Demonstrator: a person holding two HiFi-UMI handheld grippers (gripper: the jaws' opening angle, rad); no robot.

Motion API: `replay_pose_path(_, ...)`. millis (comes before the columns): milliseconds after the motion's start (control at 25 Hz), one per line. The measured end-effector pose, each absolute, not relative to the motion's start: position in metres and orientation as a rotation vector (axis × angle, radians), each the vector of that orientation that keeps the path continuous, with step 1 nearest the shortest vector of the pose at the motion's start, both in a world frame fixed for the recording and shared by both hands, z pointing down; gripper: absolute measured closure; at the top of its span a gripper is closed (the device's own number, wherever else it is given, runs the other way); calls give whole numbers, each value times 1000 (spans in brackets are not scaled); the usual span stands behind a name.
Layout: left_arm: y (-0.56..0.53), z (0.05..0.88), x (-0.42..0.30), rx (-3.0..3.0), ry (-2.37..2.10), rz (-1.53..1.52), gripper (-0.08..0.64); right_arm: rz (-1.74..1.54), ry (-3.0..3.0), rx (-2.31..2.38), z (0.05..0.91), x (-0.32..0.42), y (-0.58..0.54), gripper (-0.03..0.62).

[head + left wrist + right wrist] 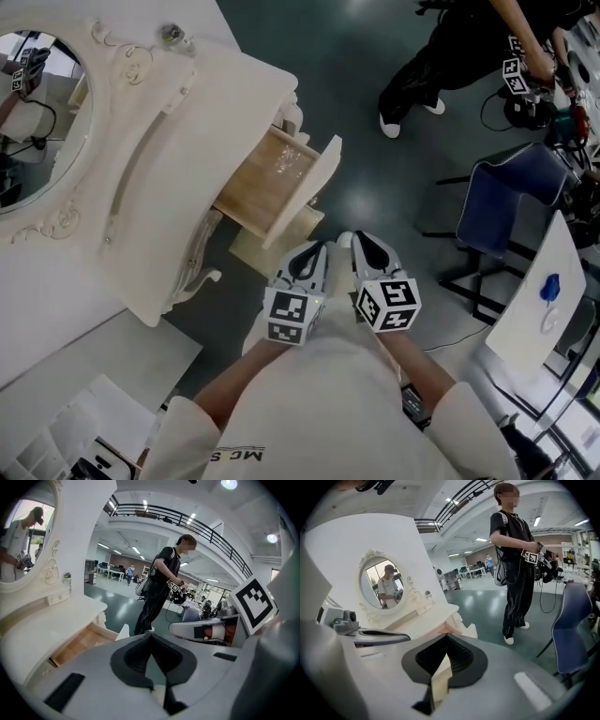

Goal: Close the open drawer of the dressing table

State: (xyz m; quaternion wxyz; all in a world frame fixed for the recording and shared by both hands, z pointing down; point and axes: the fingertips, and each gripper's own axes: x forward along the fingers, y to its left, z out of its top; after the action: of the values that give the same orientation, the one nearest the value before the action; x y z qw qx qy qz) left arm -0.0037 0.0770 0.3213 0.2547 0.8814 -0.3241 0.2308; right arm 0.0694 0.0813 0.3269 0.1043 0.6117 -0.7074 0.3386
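The white dressing table (178,141) with an oval mirror (37,117) fills the left of the head view. Its wooden drawer (267,183) is pulled out toward me, white front panel (309,187) tilted. Both grippers hover side by side just short of that panel, apart from it. My left gripper (322,247) is shut with nothing in it, and my right gripper (350,240) also looks shut and empty. In the left gripper view the shut gripper (151,634) points past the drawer (77,644). In the right gripper view the gripper (446,636) points at the drawer's front (469,631).
A person in black (450,56) stands on the dark floor beyond the drawer, holding grippers. A blue chair (511,202) and a white board (539,300) stand to the right. A small bottle (173,37) sits on the tabletop. Papers (84,431) lie lower left.
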Motion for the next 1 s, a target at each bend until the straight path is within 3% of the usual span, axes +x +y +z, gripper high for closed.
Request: replay_pose_path(1000,72,424,14,2072,-905,682,549,1013,-2074,1607,386,89,67,591)
